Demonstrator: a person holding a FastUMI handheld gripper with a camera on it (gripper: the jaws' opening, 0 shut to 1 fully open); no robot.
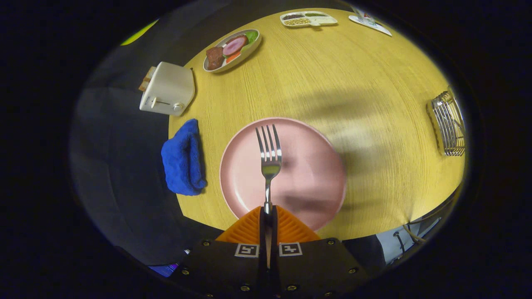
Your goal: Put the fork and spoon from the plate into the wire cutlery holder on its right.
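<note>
Gripper view, left to right: white toaster [167, 88] and blue cloth [183, 158] at the yellow wooden table [365, 95] edge; the pink plate [307, 166]; the wire cutlery holder [448, 123] far right. The hand-held gripper [268, 216] pinches a shiny steel fork [269, 158] by its handle above the plate, tines pointing straight ahead, away from the fingers.

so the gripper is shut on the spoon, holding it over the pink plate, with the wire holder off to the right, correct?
Not quite: the gripper is shut on the fork, not a spoon; its four tines show clearly in the gripper view. The rest holds: it is over the pink plate, with the wire holder off to the right.
</note>
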